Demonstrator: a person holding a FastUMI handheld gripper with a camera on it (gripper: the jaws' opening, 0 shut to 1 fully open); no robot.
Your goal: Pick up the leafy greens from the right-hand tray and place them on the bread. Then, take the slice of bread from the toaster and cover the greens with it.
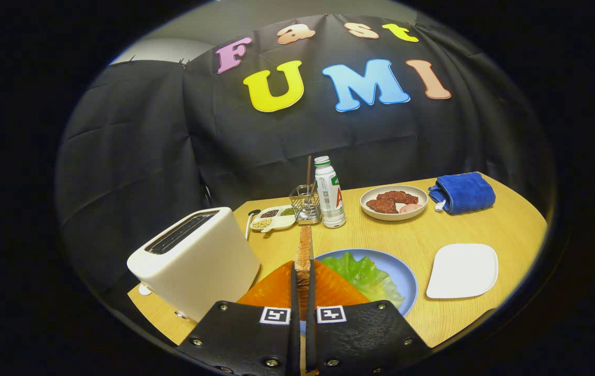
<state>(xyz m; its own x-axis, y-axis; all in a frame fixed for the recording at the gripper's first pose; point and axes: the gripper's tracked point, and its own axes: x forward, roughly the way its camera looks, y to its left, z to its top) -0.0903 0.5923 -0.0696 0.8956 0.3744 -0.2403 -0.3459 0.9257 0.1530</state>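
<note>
Toasted brown, the slice of bread (305,261) stood on edge, pinched between both fingers of the gripper (302,292), which hovered level above the blue plate (404,279). Green lettuce (365,274) lay on that plate; the orange sheet (276,290) beside it was probably part of the fingers. Left stood the white toaster (195,256), right a white tray (462,270). Beyond were a bottle (329,193), meat plate (394,202) and blue towel (462,193).
</note>
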